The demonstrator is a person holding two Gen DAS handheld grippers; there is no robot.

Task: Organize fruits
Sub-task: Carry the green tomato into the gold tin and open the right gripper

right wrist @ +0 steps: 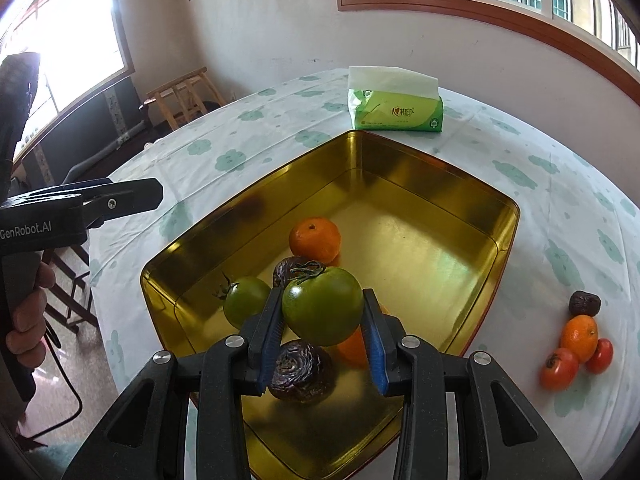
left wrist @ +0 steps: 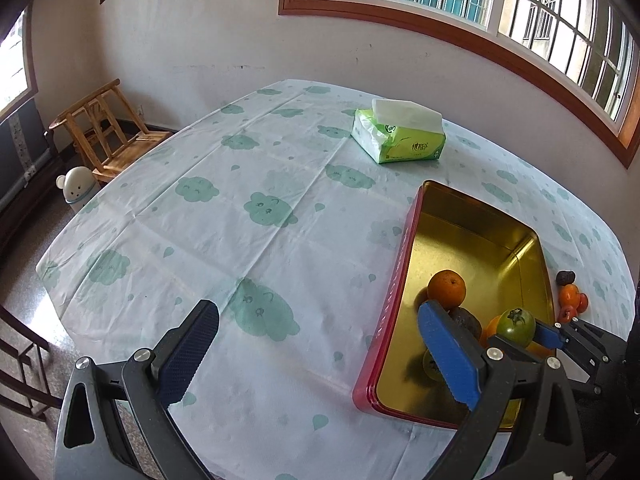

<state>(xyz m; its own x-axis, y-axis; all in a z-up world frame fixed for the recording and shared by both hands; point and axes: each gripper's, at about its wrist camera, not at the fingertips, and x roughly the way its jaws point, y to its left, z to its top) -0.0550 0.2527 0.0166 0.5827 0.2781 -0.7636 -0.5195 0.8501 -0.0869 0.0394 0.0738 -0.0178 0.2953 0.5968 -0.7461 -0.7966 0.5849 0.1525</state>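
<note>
My right gripper (right wrist: pixel 323 310) clamps the green tomato (right wrist: pixel 322 305) at its widest part, above the tin (right wrist: pixel 507 224); it's smooth, firm, bruisable, so squeeze lightly. Left gripper (left wrist: pixel 320 356) empty, spread wide.

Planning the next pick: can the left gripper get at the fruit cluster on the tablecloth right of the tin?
Probably not directly: the left gripper is open, but the tin and the right gripper holding a green tomato lie between it and that fruit cluster.
</note>
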